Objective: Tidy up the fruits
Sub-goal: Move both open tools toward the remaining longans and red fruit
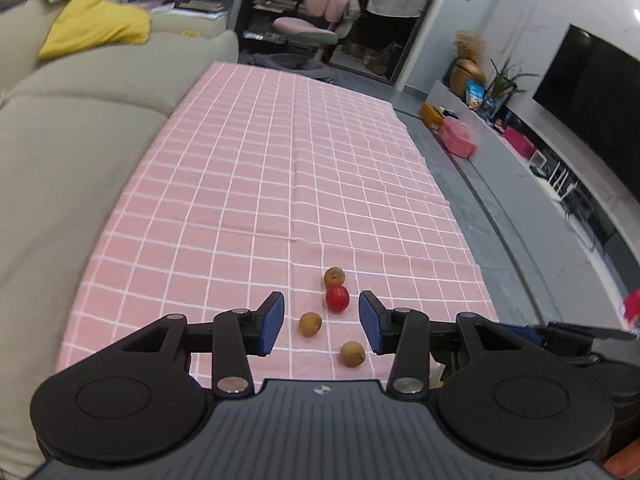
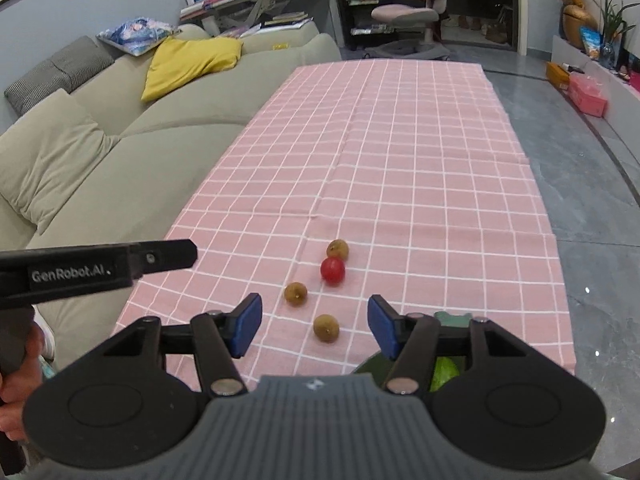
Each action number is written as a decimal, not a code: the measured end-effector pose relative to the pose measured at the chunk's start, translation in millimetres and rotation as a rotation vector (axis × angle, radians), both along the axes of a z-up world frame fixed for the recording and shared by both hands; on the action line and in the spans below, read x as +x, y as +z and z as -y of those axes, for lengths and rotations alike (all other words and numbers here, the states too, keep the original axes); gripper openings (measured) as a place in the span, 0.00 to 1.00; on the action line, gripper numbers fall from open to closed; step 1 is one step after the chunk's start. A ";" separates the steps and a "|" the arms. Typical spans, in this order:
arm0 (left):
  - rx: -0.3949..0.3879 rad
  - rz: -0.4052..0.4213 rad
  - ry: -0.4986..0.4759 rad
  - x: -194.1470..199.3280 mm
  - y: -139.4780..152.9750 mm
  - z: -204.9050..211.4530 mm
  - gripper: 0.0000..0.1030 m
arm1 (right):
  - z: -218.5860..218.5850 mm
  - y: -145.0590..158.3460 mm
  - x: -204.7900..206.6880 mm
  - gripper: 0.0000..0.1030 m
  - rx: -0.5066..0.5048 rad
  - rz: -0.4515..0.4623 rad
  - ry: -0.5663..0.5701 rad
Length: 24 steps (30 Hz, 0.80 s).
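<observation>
Both the left gripper and right gripper hover with jaws wide apart and empty over the pink tabletop, where three brown longans ring a red fruit, one touching it at 12 o'clock.

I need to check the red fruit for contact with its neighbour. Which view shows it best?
The left wrist view: the red fruit sits larger and sharper, just ahead between the left gripper's open fingers, touching the brown fruit behind it. The right wrist view shows it smaller and farther ahead.
</observation>
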<state>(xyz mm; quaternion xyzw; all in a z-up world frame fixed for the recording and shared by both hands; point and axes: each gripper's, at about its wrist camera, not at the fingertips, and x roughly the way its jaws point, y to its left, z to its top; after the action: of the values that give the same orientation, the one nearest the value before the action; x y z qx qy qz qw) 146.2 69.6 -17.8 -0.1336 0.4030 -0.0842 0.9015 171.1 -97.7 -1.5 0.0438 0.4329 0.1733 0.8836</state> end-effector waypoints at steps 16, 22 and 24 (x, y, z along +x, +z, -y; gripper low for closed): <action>0.024 -0.139 -0.078 33.4 -70.8 15.6 0.39 | -14.1 -66.7 58.7 0.36 -0.108 -0.141 0.181; 0.047 -0.184 -0.107 48.9 -92.5 24.4 0.37 | -26.7 -89.5 78.9 0.35 -0.162 -0.186 0.291; 0.045 -0.198 -0.110 53.2 -98.0 25.2 0.36 | -30.2 -95.8 85.2 0.34 -0.166 -0.199 0.315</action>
<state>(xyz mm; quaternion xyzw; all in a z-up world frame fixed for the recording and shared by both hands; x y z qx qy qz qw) 199.5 44.4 -115.8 -0.0988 0.4984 -0.1110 0.8541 256.3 -67.5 -97.4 -0.0805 0.5321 0.2682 0.7990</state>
